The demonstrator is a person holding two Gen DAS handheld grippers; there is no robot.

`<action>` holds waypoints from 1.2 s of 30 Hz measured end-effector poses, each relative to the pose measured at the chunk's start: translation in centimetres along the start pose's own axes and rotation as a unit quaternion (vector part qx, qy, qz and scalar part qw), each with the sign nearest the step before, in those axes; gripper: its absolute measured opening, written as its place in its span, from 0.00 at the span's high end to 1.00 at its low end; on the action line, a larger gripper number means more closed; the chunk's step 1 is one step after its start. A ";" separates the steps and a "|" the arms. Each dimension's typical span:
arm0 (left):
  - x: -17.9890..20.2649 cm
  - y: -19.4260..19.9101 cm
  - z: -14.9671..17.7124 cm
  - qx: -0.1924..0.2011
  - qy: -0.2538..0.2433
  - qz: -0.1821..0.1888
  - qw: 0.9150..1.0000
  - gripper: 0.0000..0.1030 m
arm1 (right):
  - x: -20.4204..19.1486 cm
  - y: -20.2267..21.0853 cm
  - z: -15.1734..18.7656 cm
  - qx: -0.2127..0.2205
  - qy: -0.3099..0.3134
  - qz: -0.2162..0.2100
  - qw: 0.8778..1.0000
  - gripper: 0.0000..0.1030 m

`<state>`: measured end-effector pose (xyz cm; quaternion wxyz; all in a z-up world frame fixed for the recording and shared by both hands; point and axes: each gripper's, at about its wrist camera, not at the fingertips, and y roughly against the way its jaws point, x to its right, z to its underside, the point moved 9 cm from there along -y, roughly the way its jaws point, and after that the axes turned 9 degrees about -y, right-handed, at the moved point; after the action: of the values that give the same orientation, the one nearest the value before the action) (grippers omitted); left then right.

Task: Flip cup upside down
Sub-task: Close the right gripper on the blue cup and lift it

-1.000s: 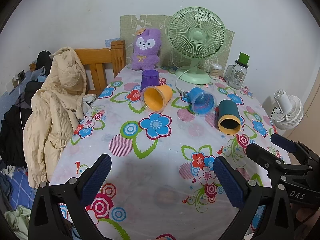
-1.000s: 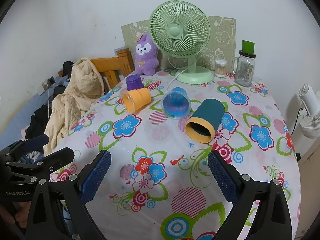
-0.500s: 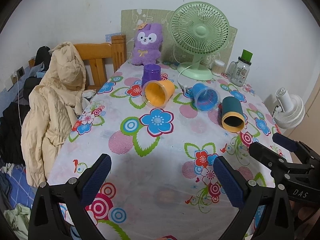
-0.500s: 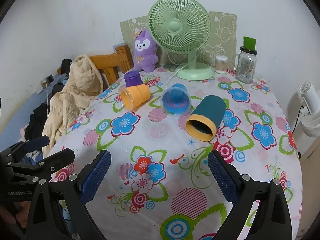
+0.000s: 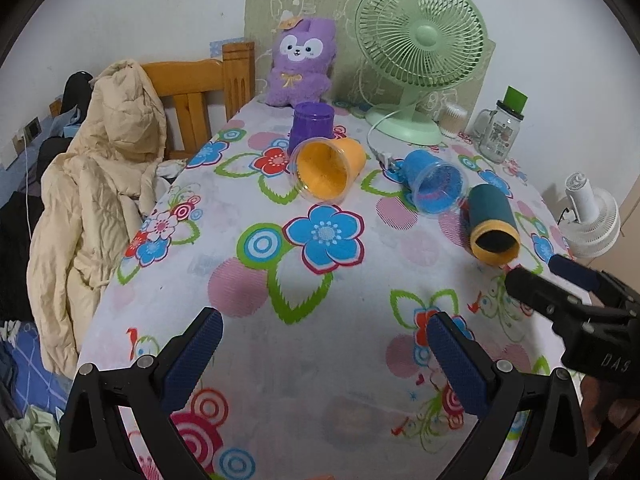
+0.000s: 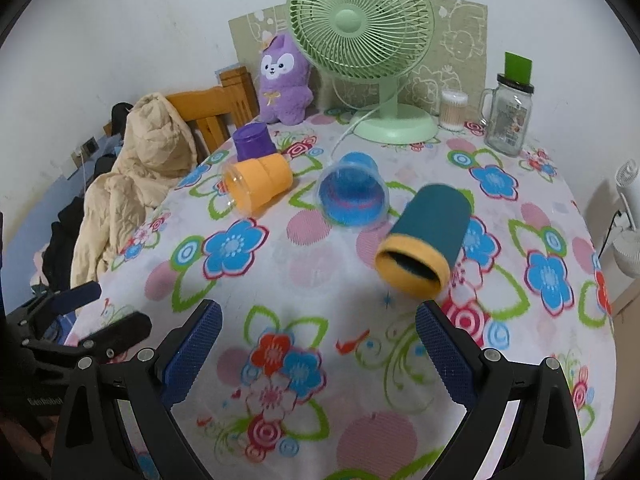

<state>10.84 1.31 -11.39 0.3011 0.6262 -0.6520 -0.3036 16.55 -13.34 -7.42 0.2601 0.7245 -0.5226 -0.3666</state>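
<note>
Cups are lying tipped on the counter [image 6: 320, 280]: orange cup [image 6: 258, 186], blue cup [image 6: 354, 196], teal cup [image 6: 426, 236]. Left hand-held gripper [image 5: 324, 356] and right hand-held gripper [image 6: 320, 348] are hovering, both released and gaping wide.

Left gripper [image 5: 324, 344] with black angular arms, blue cross-hatched pads [image 5: 194, 356], silver screws, right gripper [image 6: 318, 340] alike, white lettering on its side, possibly "DAS"

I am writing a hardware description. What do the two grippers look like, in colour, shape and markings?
Both look alike: the left gripper and right gripper have black angular frames with silver screws and two long fingers faced with dark blue textured pads. White lettering marks the bodies: "DAS" on the right gripper, a blurred word on the left one. No cables show.
</note>
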 end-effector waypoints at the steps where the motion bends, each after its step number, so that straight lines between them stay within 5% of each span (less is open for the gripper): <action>1: -0.1 -0.4 -0.2 -0.001 0.000 0.000 1.000 0.00 | -0.1 -0.4 -0.5 0.000 0.004 0.003 1.000 0.04; 9: -0.8 -3.3 -2.8 -0.008 -0.005 -0.001 1.000 0.00 | -0.5 -4.4 -6.0 -0.013 0.019 -0.002 1.000 0.04; 17: -1.5 -6.4 -5.6 -0.020 -0.006 0.007 1.000 0.00 | -0.2 -10.5 -10.6 -0.074 0.033 0.017 0.997 0.04; 26: -1.6 -7.8 -6.5 -0.023 -0.006 0.010 1.000 0.00 | 1.8 -16.6 -10.5 -0.166 0.012 0.034 0.985 0.06; 30: -1.6 -7.9 -6.4 -0.024 -0.006 0.010 1.000 0.00 | 1.8 -17.9 -9.5 -0.199 0.019 0.031 0.979 0.26; 36: -1.6 -6.9 -6.3 -0.017 -0.001 0.014 1.000 0.00 | 1.3 -16.0 -9.9 -0.174 0.020 0.018 0.984 0.28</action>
<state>20.11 2.62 -12.79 0.3152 0.6116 -0.6554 -0.3116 33.79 -9.51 -14.04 0.3992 0.6658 -0.4586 -0.4325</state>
